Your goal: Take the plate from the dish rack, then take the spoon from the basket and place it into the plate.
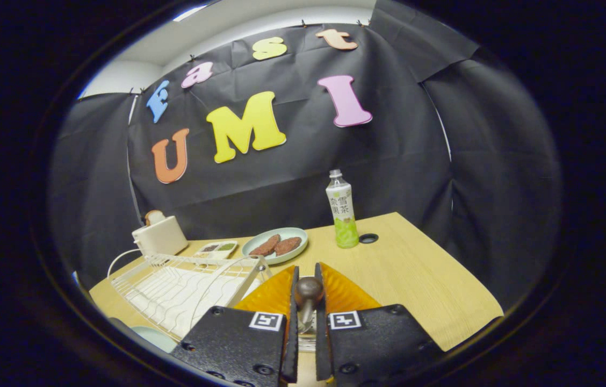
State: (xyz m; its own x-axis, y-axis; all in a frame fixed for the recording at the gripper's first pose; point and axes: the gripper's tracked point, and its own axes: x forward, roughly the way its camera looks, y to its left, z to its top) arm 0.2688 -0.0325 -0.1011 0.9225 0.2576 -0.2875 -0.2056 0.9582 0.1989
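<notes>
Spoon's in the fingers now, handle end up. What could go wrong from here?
1. The gripper pinches only the spoon handle's rounded end; it could slip or swing in transit.
2. The dish rack sits close beside the fingers; a sideways move could snag its wire.
3. The bottle could be tipped.

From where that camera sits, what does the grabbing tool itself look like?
The gripper has two translucent orange fingers, wedge-shaped and ribbed, each edged inside with a thin dark pad. They sit on black blocks fastened with round screws. Each block carries a small square black-and-white marker near its inner corner.
</notes>
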